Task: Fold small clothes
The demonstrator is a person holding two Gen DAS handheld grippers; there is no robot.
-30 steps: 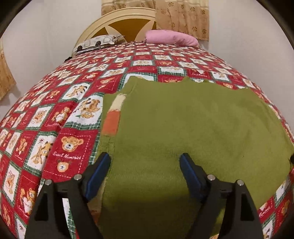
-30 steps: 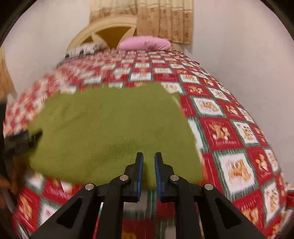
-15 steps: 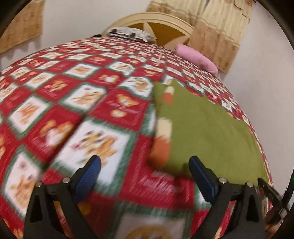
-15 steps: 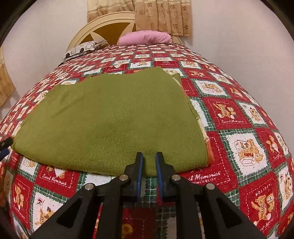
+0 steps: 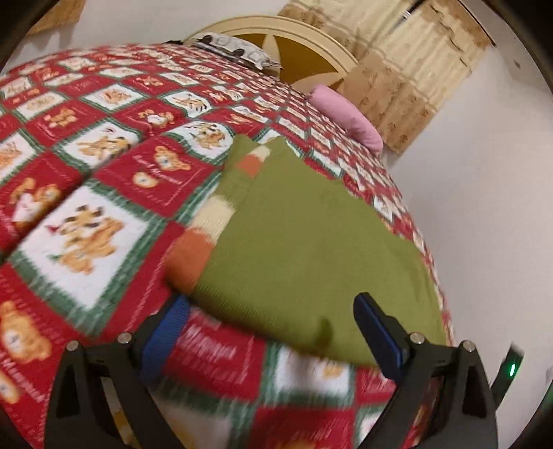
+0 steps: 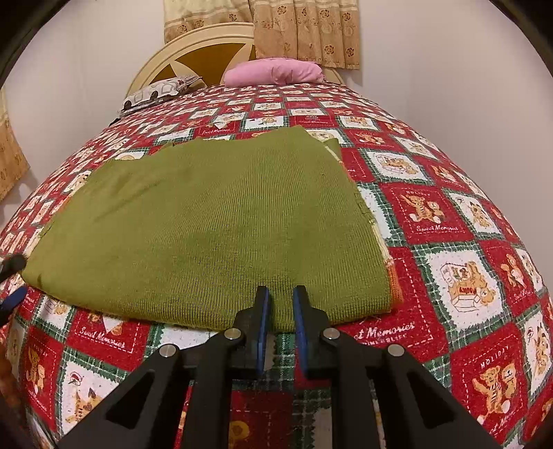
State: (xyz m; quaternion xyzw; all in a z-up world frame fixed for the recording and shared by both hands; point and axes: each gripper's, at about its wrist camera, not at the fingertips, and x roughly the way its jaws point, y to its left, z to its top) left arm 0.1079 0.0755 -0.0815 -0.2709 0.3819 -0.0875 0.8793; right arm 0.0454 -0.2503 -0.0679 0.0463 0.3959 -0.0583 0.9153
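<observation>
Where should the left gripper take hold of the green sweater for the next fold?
Probably at the near left corner of the green sweater, beside the orange striped cuff. The left gripper is open and straddles that hem, so push straight in from the near edge; the layers there lie flat and stacked.

blur: quilt (image 5: 103, 241) near cam, left view | hidden: sweater (image 6: 214, 221) underside | cut: curtain (image 6: 297, 31) top

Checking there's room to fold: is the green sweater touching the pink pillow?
Apart. The right wrist view shows several rows of bedspread squares between the green sweater and the pink pillow.
</observation>
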